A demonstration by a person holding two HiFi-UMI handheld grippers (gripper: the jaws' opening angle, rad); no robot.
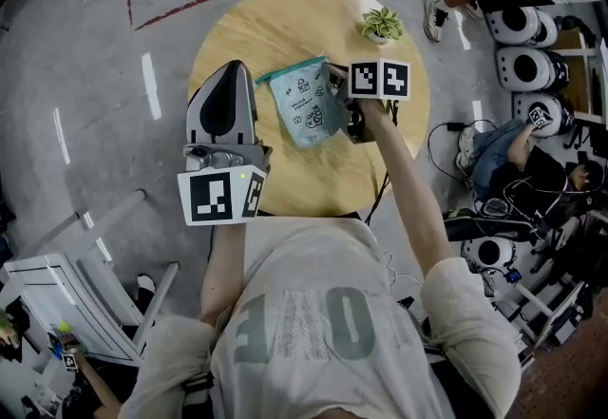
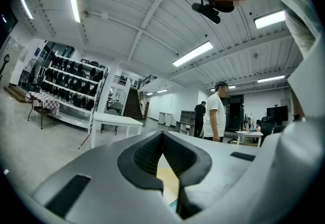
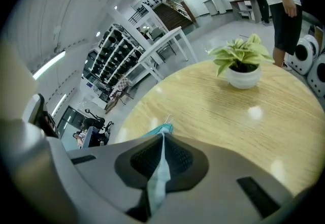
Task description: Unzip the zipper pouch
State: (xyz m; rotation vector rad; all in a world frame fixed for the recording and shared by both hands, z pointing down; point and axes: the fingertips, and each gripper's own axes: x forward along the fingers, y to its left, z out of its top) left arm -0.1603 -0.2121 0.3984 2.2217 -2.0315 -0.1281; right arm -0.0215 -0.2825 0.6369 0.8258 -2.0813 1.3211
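1. Looking down on a round wooden table [image 1: 285, 28], a person holds a gripper in each hand above it.
2. The teal zipper pouch [image 1: 309, 104] sits mid-table. Whether its lower edge rests on the wood cannot be told.
3. The right gripper [image 1: 340, 105] is clenched on the pouch's right edge. Its own view shows a thin fold of teal fabric pinched between the jaws.
4. The left gripper [image 1: 231, 68] is closed on nothing and points level, just beside the pouch's left side but apart from it.
5. A small potted plant [image 1: 382, 25] stands near the table's far edge, behind the right gripper.
6. The slider cannot be made out in any view.
7. Risks, as a judgement:
   - The right grip holds only a thin fold, so a firm pull could slide the fabric free.
   - The left jaws must open before they can take the slider, and a rushed approach may push the pouch away instead.
   - A wide swing of the right arm could knock the plant.
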